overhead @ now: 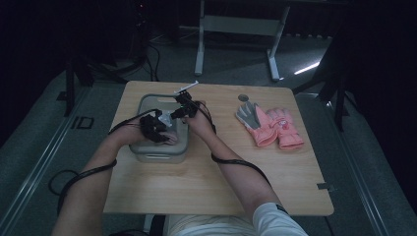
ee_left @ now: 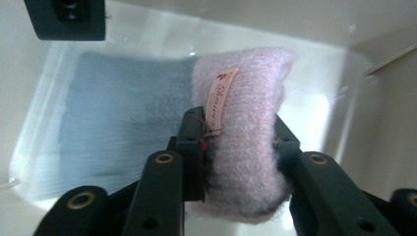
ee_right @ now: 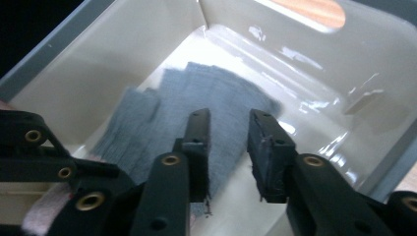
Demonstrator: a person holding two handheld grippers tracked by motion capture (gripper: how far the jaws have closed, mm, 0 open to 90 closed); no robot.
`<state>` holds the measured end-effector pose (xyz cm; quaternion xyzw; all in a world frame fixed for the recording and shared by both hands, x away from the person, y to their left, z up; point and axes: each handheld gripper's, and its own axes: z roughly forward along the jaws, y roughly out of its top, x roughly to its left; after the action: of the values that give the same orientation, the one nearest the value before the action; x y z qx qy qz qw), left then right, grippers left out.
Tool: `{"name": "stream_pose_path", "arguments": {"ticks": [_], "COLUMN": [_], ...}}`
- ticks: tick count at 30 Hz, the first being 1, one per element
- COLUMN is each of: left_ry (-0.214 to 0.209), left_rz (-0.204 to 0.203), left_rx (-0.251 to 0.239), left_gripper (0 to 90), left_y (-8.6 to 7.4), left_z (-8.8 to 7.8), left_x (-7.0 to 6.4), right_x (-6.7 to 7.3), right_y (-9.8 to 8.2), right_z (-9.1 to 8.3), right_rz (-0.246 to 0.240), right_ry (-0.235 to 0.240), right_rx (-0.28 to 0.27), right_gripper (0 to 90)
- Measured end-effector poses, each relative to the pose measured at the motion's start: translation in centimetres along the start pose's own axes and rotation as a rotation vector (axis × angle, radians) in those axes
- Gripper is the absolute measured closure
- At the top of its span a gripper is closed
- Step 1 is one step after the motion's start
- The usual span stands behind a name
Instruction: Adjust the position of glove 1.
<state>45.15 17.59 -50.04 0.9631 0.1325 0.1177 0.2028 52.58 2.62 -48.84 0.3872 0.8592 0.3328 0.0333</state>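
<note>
A person sits at a wooden worktop (overhead: 206, 182) with both forearms reaching into a pale plastic bin (overhead: 147, 156) that stands on its left half. In the high view the left gripper (overhead: 156, 127) and the right gripper (overhead: 184, 109) are close together over the bin's inside, cables trailing back along the arms.

The left gripper view looks down into the bin, where a knitted glove (ee_left: 241, 147) with a pink cuff and a grey hand part lies along the bottom. The pink cuff, with a small sewn label on it, sits between the left gripper's fingers (ee_left: 192, 147), and both pads press against its sides, so the fingers are holding the cuff at a narrow spread. The grey part stretches away from them across the shiny floor of the bin.

The right gripper view shows the same grey knit (ee_right: 162, 118) spread flat on the bin floor, its finger ends fanned toward the far wall. The right gripper's fingers (ee_right: 268, 152) stand a little apart, with a clear gap between them; a thin edge of the grey knit lies against the left-hand pad, but the pads do not pinch it. The left gripper's dark body shows at the lower left of that view.

On the right half of the worktop, well apart from the bin, a pair of pink winter gloves (overhead: 273, 128) lies side by side, one with a grey palm turned up
</note>
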Motion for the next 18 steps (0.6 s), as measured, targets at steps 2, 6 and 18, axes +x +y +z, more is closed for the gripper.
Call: {"name": "stream_pose_path", "arguments": {"ticks": [2, 6, 18], "left_ry": [-0.008, -0.019, 0.039], "left_rz": [-0.009, -0.042, -0.137], "left_rx": [0.003, -0.014, -0.118], "left_gripper": [63.3, 54.2, 33.5], "left_y": [0.1, 0.0, -0.2], "left_z": [-0.1, -0.7, -3.8], "left_x": [0.0, 0.0, -0.3], "right_x": [0.2, -0.1, 0.2], "right_y": [-0.1, -0.3, -0.9], "right_z": [-0.3, -1.2, -5.2], "right_rz": [-0.035, -0.019, -0.060], "right_ry": [-0.014, 0.013, 0.086], "right_rx": [-0.011, -0.040, -0.145], "right_gripper": [66.6, 60.5, 36.0]}}
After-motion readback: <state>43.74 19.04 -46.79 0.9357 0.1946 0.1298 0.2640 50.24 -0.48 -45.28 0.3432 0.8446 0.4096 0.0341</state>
